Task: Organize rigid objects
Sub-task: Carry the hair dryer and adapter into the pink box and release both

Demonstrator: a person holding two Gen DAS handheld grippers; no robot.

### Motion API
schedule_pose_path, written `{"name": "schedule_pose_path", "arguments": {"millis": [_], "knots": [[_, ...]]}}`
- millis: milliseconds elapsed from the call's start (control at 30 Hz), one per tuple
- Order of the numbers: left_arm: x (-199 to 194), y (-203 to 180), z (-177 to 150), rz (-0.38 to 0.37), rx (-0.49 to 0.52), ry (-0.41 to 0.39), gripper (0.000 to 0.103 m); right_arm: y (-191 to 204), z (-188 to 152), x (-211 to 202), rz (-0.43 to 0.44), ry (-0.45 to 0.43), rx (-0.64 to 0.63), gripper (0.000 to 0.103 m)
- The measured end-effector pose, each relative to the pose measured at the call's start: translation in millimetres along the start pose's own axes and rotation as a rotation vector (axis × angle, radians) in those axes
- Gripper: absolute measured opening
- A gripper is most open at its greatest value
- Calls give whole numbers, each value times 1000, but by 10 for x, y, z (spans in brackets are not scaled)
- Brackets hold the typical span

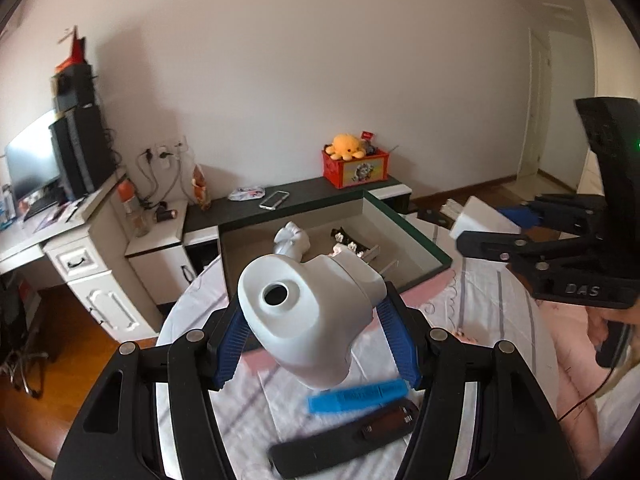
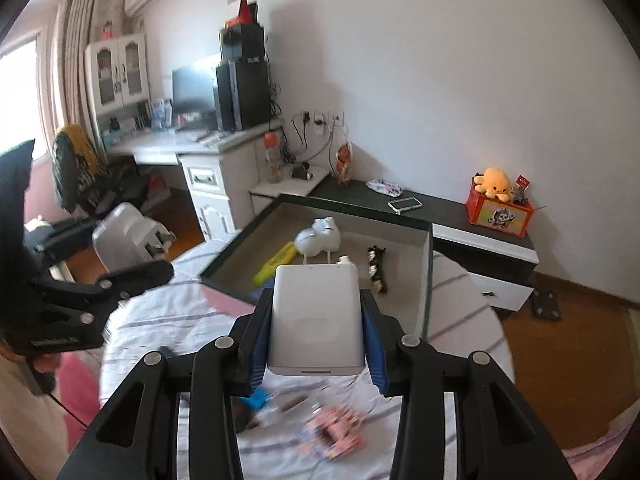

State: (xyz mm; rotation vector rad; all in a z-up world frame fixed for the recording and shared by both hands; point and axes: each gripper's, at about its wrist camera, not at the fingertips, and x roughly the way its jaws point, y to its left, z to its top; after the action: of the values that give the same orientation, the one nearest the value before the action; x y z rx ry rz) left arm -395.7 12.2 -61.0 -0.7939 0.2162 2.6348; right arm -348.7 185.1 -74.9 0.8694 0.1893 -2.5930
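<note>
Left gripper (image 1: 316,336) clamped on white plastic plug adapter (image 1: 308,312), right gripper (image 2: 316,344) on flat white charger block (image 2: 316,316); open drawer (image 2: 424,280) partly filled; blue bar (image 1: 358,395), black remote (image 1: 344,436) left on bed

White wall (image 1: 320,60), wooden floor (image 2: 560,360), white desk (image 2: 208,168).
</note>
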Motion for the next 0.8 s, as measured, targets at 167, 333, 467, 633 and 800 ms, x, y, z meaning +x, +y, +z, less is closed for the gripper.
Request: {"name": "schedule_pose_path", "arguments": {"millis": [167,333,467,633,800], "knots": [[464,246,265,-40,-13,75,63,-280,205,453,-10,78,15,41],[1102,462,384,-3,8,185,63,-573,343,991,1,174,52,41],[1611,670,384,8,-21,267,63,-729,414,1410,-14,241,69,41],[2130,834,320,32,-37,349,63,-837,443,1881,-12,326,68,41],[2399,906,304,65,-20,367,63,-881,401,2193,-70,382,43,41]]}}
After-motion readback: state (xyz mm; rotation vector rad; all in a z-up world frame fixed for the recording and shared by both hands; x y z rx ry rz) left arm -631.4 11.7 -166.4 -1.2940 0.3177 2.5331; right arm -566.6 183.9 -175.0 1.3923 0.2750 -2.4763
